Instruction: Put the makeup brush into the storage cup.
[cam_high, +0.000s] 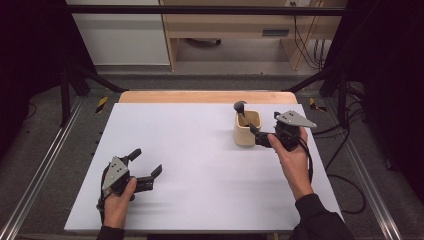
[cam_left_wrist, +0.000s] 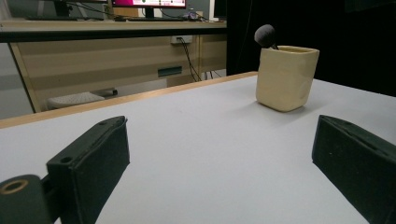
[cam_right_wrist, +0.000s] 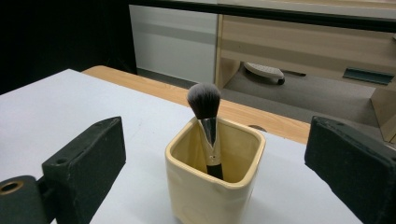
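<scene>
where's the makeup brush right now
The makeup brush stands bristles up inside the cream cup on the right side of the white table in the high view, just ahead of the open right gripper.

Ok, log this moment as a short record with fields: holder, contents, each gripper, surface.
holder: cream square cup, upright on the far right part of the table
contents: makeup brush, handle down in the cup, bristles up, leaning on the rim
right gripper: jaws open, just beside the cup, holding nothing
left gripper: jaws open, low over the near left of the table, holding nothing
surface: white table top, wooden strip along the far edge
</scene>
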